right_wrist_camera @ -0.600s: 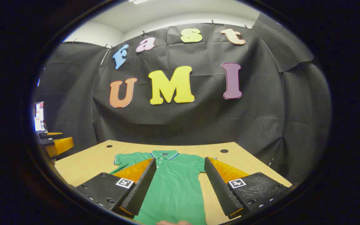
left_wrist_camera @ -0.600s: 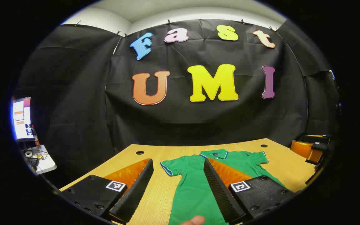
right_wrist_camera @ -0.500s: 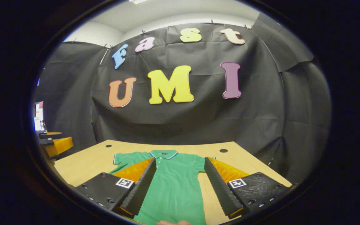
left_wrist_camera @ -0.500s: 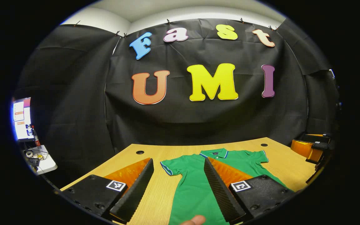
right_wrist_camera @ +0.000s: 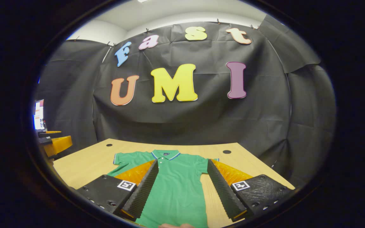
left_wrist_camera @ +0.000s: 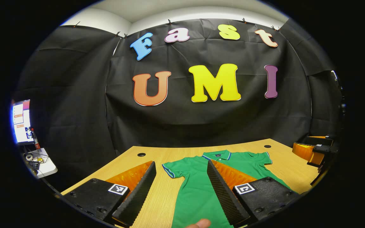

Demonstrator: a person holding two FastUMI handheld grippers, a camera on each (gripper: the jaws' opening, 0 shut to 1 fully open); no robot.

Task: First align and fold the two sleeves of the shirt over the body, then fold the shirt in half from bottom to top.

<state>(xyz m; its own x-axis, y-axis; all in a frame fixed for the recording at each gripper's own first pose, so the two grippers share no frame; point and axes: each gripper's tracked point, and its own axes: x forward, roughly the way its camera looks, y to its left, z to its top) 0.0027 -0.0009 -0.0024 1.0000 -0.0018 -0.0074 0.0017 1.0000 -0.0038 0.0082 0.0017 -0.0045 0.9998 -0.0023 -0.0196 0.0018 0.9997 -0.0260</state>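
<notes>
Currently: shirt (left_wrist_camera: 198,186) flat on table (left_wrist_camera: 157,153), both sleeves spread, nothing folded | left gripper (left_wrist_camera: 181,190) wide open, empty | right gripper (right_wrist_camera: 182,186) wide open, empty | risk: pinching body fabric with a sleeve, dragging the shirt askew and misaligning the fold.

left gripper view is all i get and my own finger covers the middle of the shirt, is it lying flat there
Observer: Yes. In the right gripper view the green shirt lies flat on its chest, with the button placket running straight down from the collar.
Operator: is the right gripper open or shut
Observer: Open. The right gripper has its jaws wide apart and holds nothing. The shirt's chest shows between its fingers.
</notes>
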